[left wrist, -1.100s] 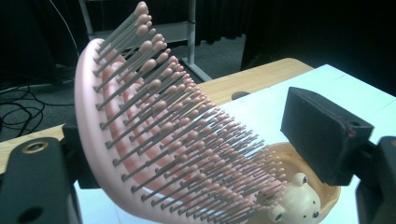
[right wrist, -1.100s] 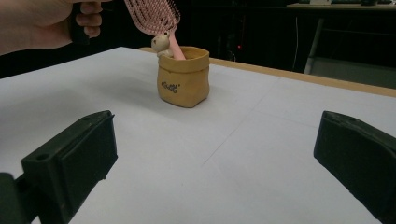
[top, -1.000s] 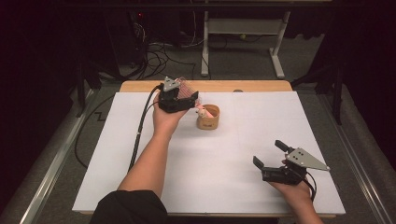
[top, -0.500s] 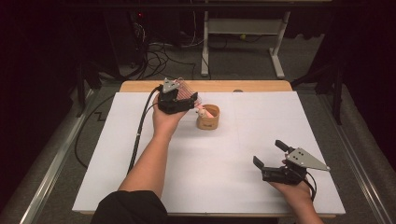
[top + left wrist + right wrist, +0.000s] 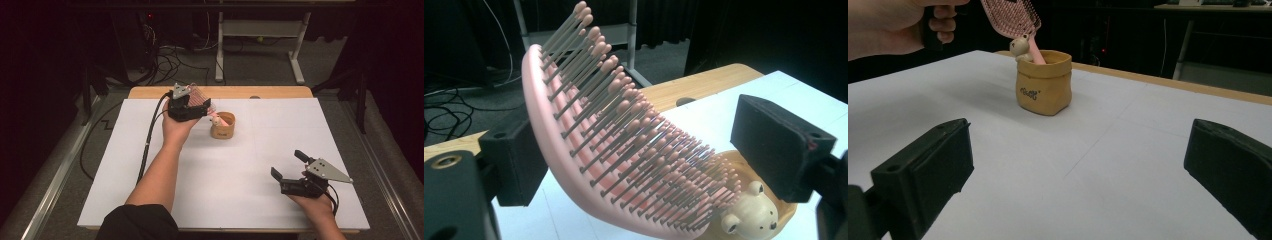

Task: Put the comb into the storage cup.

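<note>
My left gripper [image 5: 192, 107] has just been opening its jaws around the pink hairbrush [image 5: 614, 145]. The brush sits between the pads, but the right pad stands clear of the bristles, so I judge the grip released. The brush leans with its handle down in the little tan pot [image 5: 223, 126] at the far middle of the table [image 5: 250, 200], beside a small bear figure [image 5: 750, 215] (it peeks over the rim). That suggests the brush is placed and I can draw back. My right gripper [image 5: 290, 172] rests near the front edge, jaws wide apart, holding nothing. Count: one brush, one pot, one bear, two grippers.
</note>
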`<state>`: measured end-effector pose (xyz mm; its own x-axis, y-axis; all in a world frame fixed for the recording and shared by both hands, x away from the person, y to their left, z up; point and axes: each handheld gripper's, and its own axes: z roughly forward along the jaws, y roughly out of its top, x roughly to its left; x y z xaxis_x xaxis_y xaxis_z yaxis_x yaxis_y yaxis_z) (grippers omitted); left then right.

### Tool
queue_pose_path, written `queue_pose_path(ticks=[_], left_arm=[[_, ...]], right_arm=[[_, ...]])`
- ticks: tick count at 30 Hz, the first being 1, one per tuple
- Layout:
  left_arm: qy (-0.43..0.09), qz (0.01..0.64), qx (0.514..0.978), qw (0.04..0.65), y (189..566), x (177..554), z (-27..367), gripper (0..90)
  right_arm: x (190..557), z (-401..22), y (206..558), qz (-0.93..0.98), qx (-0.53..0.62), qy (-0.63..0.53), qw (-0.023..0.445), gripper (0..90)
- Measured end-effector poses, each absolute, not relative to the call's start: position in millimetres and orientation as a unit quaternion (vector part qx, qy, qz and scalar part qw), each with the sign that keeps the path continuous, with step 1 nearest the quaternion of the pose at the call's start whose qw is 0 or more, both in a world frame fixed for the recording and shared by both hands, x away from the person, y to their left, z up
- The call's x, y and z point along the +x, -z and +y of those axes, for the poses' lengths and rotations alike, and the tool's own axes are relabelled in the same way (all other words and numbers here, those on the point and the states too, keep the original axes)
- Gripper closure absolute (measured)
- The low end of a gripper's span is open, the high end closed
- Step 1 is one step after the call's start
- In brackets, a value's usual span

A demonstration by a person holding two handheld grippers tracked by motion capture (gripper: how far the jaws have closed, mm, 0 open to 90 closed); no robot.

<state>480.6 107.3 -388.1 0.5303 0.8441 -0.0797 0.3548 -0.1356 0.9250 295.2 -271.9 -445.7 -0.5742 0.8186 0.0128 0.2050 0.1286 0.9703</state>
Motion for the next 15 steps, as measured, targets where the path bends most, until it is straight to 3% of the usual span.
queue_pose_path(ticks=[15], left_arm=[[-0.237,0.427,0.714,0.503,391.4,481.7,107.6,11.6]], right_arm=[[295.3,-272.1,445.8,0.698,0.367,-0.548,0.279,0.0]])
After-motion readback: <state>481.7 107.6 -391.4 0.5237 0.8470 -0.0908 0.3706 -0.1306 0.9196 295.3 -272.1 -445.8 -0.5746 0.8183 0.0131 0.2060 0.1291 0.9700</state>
